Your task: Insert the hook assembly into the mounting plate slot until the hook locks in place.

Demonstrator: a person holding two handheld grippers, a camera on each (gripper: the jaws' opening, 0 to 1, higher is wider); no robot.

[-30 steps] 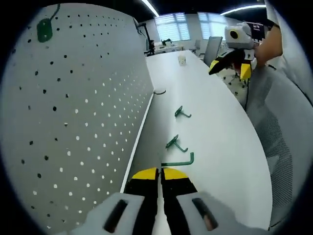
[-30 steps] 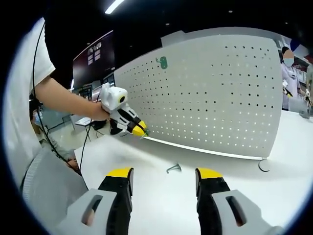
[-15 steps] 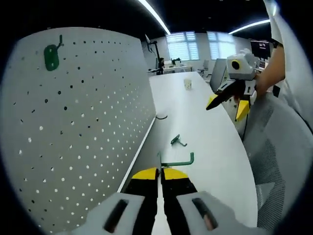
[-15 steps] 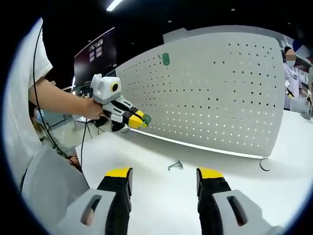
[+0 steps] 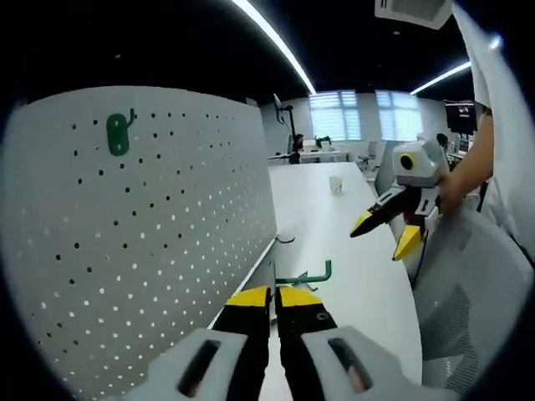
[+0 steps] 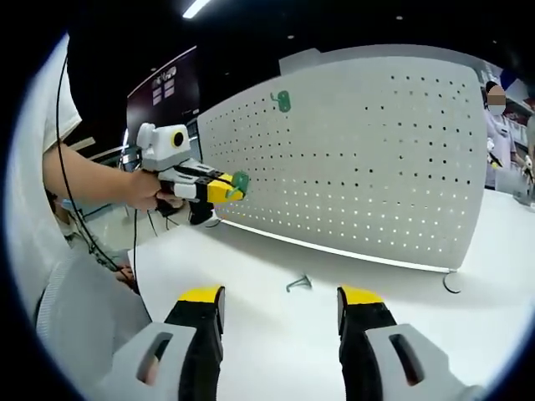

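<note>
My left gripper [image 5: 273, 294] is shut on a green metal hook [image 5: 306, 275], held in the air in front of the white pegboard [image 5: 142, 242]. The right gripper view has the same left gripper [image 6: 227, 190] level, with the hook [image 6: 241, 181] at its tip close to the pegboard [image 6: 376, 167]. Another green hook [image 5: 118, 134] hangs high on the board, also seen as the hung hook [image 6: 282, 102]. A loose green hook [image 6: 298, 284] lies on the white table [image 6: 276, 267]. My right gripper [image 6: 280, 299] is open and holds nothing; it hovers as the right gripper [image 5: 382, 240] over the table.
A paper cup [image 5: 336, 184] stands far down the table [image 5: 351, 217]. A black foot [image 6: 451, 283] props the pegboard's end. A person's arm [image 6: 100, 180] holds the left gripper, and a mesh chair [image 5: 456, 317] stands beside the table.
My left gripper has risen from the table with the hook and levelled out towards the pegboard. The right gripper has stayed open and nearly still.
</note>
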